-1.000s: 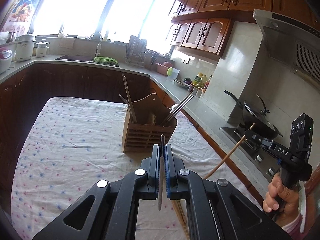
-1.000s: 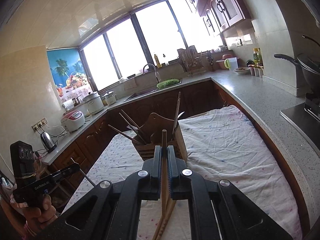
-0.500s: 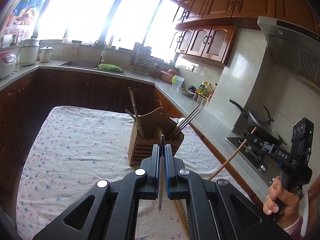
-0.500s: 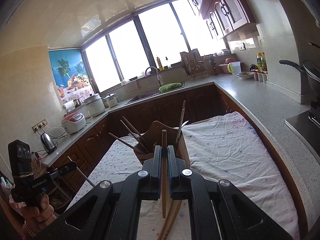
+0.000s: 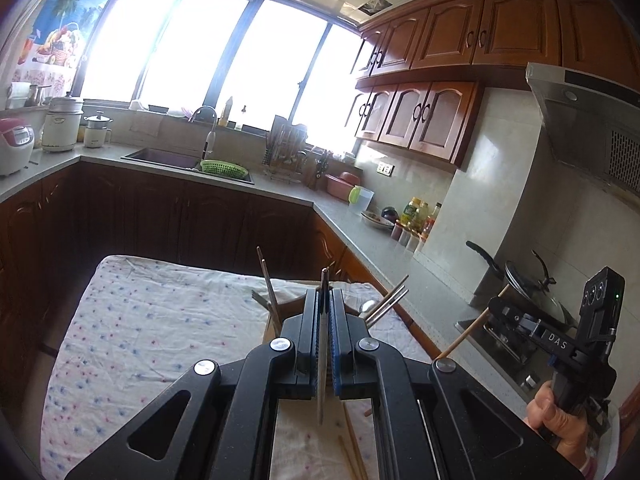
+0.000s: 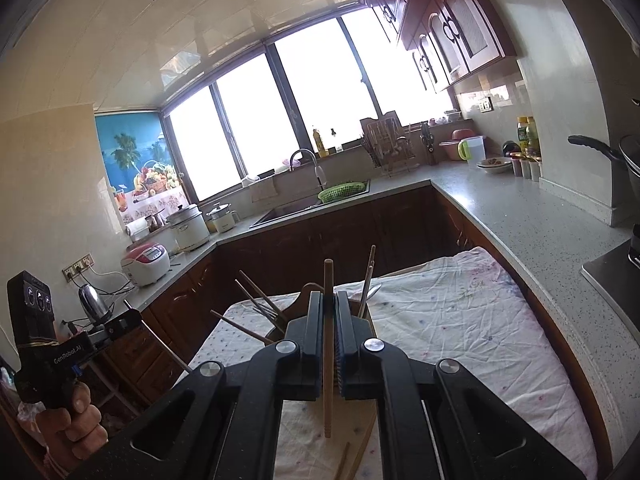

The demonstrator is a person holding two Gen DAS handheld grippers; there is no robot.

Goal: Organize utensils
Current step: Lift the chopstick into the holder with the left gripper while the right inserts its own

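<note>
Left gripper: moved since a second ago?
Yes. Left gripper has closed in on the wooden utensil holder, whose slatted front its fingers now hide.

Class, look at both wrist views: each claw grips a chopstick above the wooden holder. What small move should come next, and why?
Probably lower the left claw a little, easing its dark chopstick down into the wooden holder. The stick is pinched upright directly over the holder, while the right claw holds a wooden chopstick above it too, so going one at a time seems safer.
</note>
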